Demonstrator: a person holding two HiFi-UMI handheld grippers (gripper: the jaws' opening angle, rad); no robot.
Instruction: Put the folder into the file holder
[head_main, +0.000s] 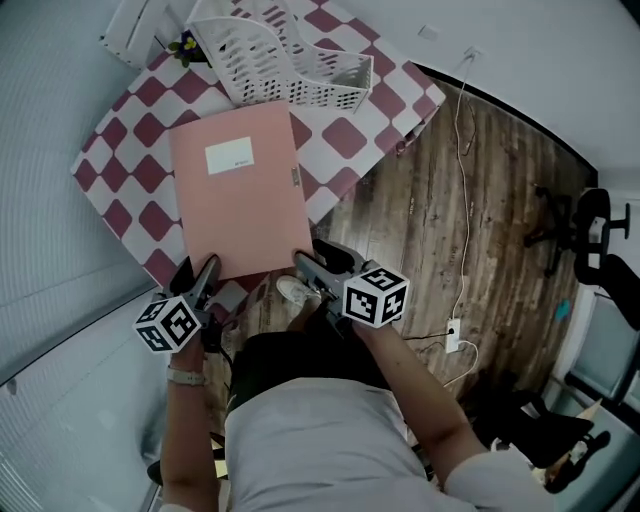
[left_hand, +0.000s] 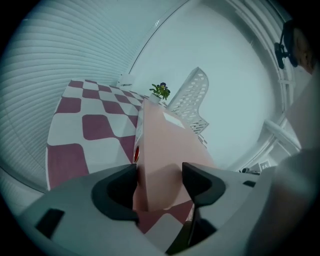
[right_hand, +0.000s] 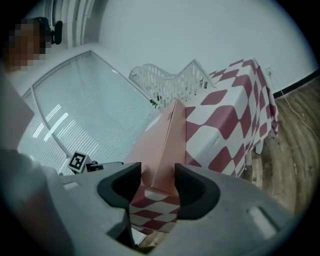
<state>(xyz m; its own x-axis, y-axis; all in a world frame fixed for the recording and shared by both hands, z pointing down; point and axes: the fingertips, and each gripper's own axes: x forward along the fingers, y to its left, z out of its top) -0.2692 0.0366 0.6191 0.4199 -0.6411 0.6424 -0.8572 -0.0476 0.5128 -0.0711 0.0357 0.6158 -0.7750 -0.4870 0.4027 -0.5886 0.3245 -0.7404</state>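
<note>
Two near corners of the flat pink cardboard folder (head_main: 240, 195) are pinched, one by the left gripper (head_main: 205, 275) and one by the right gripper (head_main: 305, 262), both angled downward. The print on its white label (head_main: 230, 157) is too small to read. The folder lies on the red-and-white checked desk (head_main: 130, 140), just before the white perforated plastic file holder (head_main: 290, 60).

No text is readable. The white label (head_main: 229, 156) on the pink folder (head_main: 240, 200) has print too small to read. The square markers (head_main: 376, 295) show patterns only.
</note>
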